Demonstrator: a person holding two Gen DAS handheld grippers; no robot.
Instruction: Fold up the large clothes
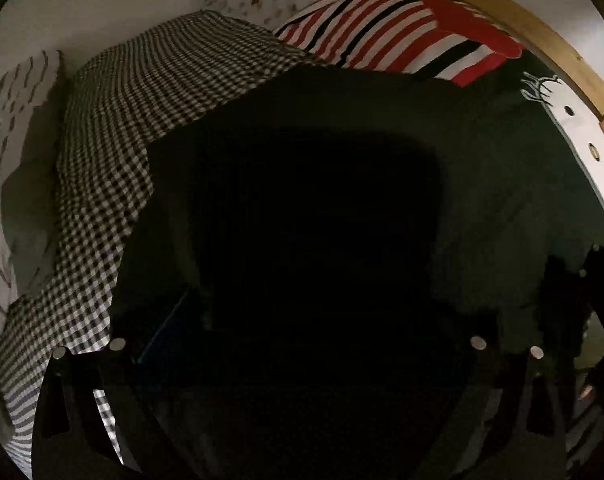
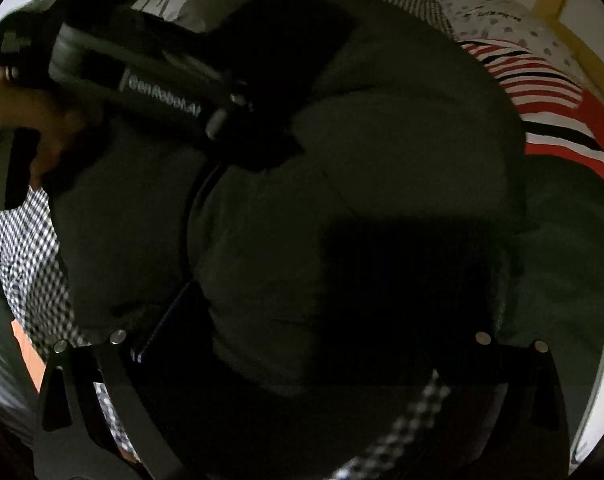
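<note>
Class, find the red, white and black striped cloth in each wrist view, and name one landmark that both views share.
Left wrist: red, white and black striped cloth at top, right of centre, beyond the dark garment.
Right wrist: at the right edge, upper half.
Shared landmark: black-and-white checked fabric.

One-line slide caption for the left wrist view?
Open left gripper above dark garment on gingham cloth, striped garment behind.

Both wrist cameras looked steeply down from close above the bed, sharing the dark garment point(image 1: 342, 200) point(image 2: 362, 160), the checked cloth point(image 1: 114, 152) and striped pillow point(image 1: 402, 36) toward its far edge.
</note>
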